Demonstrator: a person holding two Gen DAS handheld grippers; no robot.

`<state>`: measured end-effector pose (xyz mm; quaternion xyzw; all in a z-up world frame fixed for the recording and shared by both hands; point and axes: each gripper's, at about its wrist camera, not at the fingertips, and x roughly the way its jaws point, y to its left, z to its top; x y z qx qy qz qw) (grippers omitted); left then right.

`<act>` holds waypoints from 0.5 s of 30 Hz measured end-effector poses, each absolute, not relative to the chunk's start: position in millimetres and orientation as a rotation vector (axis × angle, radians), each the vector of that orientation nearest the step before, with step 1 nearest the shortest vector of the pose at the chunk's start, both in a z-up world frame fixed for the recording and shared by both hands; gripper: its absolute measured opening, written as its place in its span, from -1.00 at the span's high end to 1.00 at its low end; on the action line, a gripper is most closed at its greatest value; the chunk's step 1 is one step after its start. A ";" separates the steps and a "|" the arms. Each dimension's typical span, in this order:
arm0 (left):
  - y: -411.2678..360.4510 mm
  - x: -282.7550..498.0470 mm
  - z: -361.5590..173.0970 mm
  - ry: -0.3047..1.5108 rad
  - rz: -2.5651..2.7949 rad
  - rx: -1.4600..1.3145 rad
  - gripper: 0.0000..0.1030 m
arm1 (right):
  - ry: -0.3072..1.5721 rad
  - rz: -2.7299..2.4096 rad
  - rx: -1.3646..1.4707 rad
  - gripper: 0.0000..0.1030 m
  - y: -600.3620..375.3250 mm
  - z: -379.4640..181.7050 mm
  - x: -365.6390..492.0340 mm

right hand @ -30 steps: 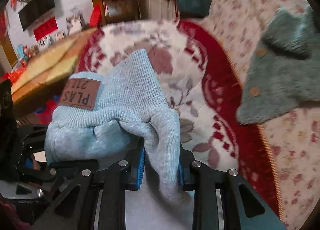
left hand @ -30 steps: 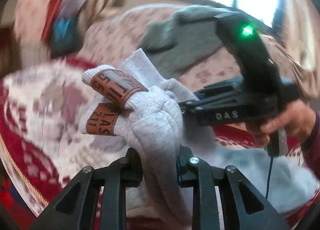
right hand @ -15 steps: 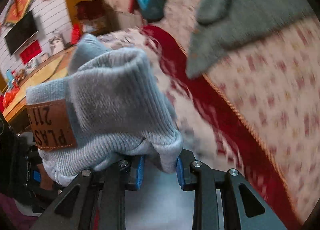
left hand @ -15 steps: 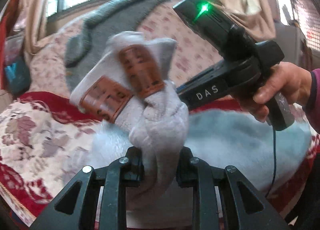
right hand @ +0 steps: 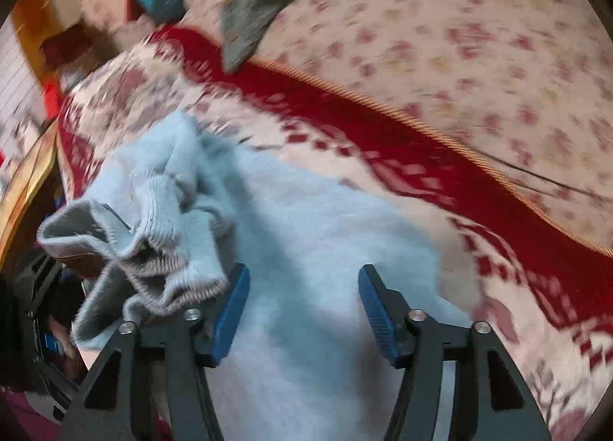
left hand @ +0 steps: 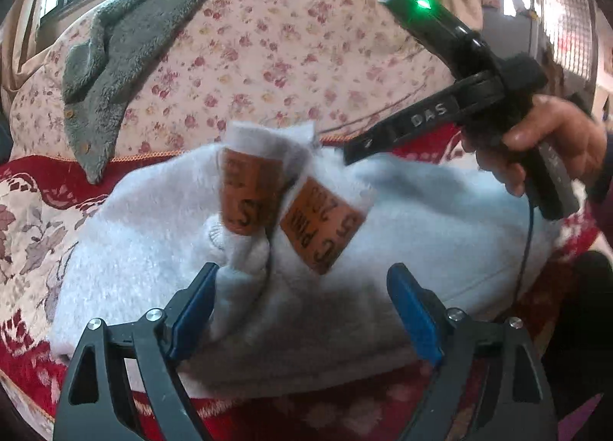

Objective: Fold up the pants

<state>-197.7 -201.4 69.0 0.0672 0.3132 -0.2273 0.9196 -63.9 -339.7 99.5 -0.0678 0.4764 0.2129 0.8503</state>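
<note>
While blurring the pants cuffs, both opening: left gripper and right gripper fingers apart, pinching nothing.

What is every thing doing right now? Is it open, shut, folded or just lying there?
Left gripper: jaws opening, nothing pinched.
Right gripper: jaws opening, nothing pinched.
Pants: light grey, doubled over, lying on the red blanket.
Cuffs: let go, bunched on top of the pants.
Grey garment: draped over the sofa back.
</note>
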 end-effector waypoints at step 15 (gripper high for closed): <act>-166.8 -147.5 100.6 0.630 -0.376 -0.032 -0.78 | 1.008 0.662 0.010 -0.53 -262.2 131.3 -32.5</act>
